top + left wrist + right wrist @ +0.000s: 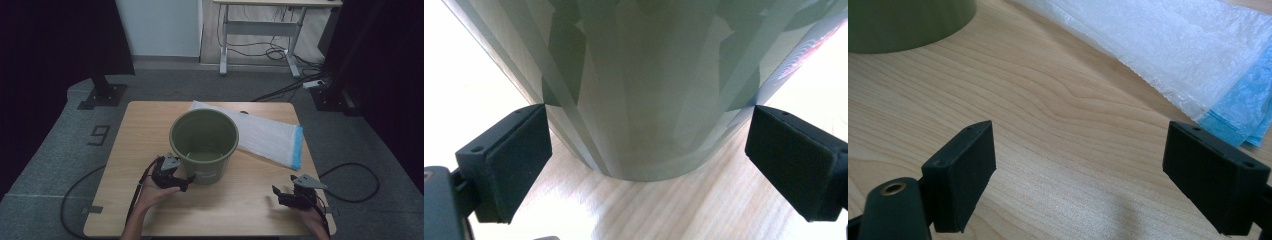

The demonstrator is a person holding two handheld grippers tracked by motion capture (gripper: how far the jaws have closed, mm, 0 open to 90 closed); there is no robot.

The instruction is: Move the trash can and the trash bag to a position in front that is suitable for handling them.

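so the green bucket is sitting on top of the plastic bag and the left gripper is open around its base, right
Not quite. The green bucket stands on the bare table, in front of the plastic bag, as the high view shows. The rest holds: the left gripper is open around its base.

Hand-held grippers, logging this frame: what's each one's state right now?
Left hand-held gripper: open, jaws either side of the green bucket, not clamped.
Right hand-held gripper: open, holding nothing.

A green bucket [204, 145] stands upright on a wooden worktop [140, 130], touching a folded white plastic bag [265, 135] with blue edge.
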